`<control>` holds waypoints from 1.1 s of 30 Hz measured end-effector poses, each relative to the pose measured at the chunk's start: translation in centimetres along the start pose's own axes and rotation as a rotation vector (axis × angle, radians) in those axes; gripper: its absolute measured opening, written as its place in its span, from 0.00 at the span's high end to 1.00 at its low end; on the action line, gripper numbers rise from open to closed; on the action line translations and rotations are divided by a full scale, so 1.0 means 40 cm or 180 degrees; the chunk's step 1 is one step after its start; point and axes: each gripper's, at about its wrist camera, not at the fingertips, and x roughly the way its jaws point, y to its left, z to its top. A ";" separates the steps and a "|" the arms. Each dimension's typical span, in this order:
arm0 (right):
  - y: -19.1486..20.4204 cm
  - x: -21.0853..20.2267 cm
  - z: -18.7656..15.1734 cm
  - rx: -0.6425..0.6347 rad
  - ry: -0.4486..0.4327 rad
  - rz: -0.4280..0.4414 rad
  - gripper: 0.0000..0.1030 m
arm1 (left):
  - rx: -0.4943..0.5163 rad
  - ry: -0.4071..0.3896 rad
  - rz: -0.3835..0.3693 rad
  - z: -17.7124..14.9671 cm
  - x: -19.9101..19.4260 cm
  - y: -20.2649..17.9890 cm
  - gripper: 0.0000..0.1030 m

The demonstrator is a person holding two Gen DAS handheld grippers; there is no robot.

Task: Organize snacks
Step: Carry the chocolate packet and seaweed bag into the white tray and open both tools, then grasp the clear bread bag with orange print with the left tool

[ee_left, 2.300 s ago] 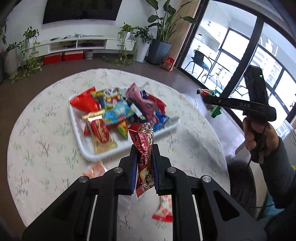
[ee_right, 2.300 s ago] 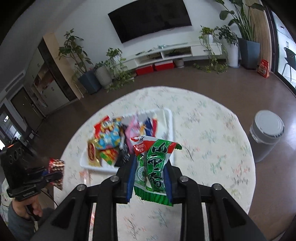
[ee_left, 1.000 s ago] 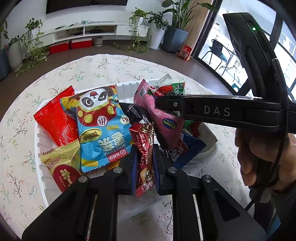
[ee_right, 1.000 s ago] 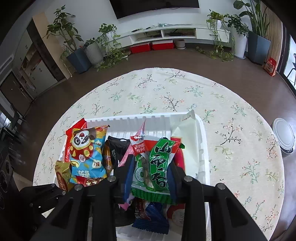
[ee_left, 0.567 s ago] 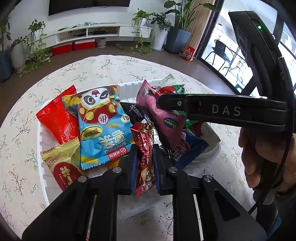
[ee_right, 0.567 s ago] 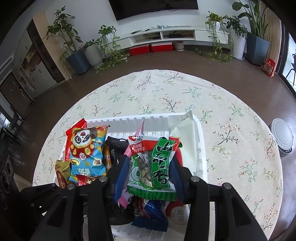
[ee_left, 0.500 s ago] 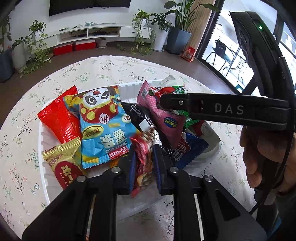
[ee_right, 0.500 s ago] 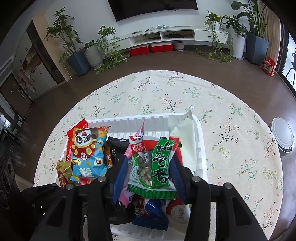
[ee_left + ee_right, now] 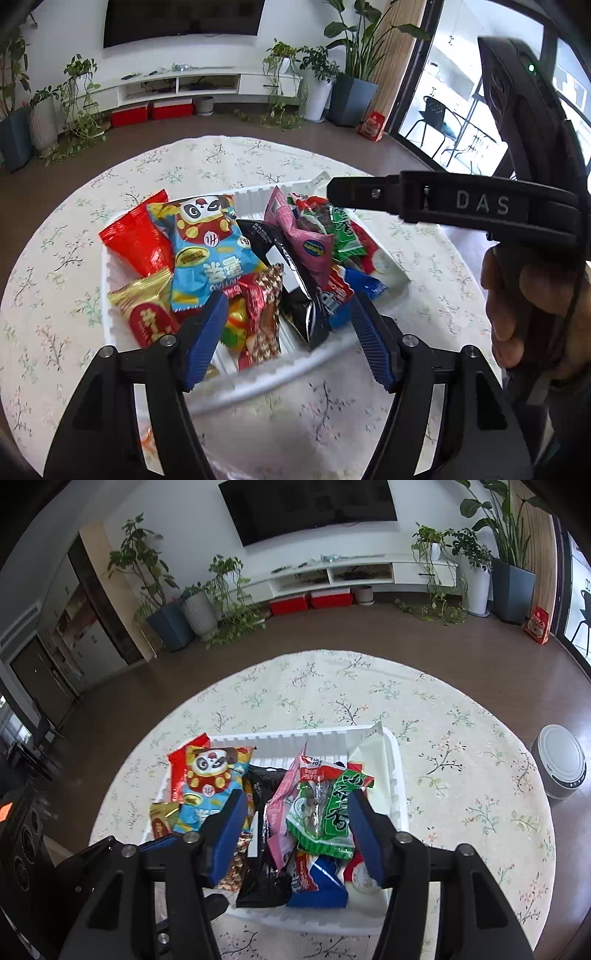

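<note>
One white tray, two claws, one round table, one green packet, one panda packet

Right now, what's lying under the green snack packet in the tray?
The green snack packet overlaps a pink packet and a blue-and-red packet in the white tray. Anything deeper is covered.

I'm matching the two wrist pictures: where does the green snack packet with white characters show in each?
Left wrist view: green snack packet lies right of centre in the white plastic tray, under the black bar.
Right wrist view: green snack packet lies low at centre, on the pile.
Shared landmark: pink wrapped snack just left of it.
</note>
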 end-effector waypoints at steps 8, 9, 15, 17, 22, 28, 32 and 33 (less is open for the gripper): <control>-0.027 -0.151 -0.121 0.0173 -0.0274 0.0129 0.24 | -0.0436 -0.0352 0.0625 -0.137 -0.235 0.094 0.00; -0.024 -0.165 -0.151 0.0160 -0.0282 0.0101 0.24 | -0.0515 -0.0333 0.0709 -0.156 -0.249 0.106 0.00; 0.017 -0.177 -0.311 0.0112 -0.0052 0.0148 0.23 | -0.0934 0.0159 0.0963 -0.258 -0.211 0.135 0.01; 0.039 -0.175 -0.360 0.0071 0.0034 0.0121 0.23 | -0.0955 0.0193 0.0971 -0.268 -0.187 0.126 0.01; 0.077 -0.179 -0.443 -0.0025 0.0074 0.0134 0.23 | -0.0793 0.0328 0.1180 -0.248 -0.125 0.097 0.04; 0.087 -0.180 -0.462 -0.0025 0.0088 0.0186 0.23 | -0.0777 0.0644 0.1185 -0.239 -0.035 0.110 0.31; 0.094 -0.178 -0.465 -0.0063 0.0067 0.0176 0.23 | -0.0669 0.0645 0.1221 -0.240 -0.015 0.098 0.32; 0.095 -0.177 -0.466 -0.0072 0.0067 0.0183 0.23 | -0.0642 0.0638 0.1222 -0.240 -0.015 0.098 0.39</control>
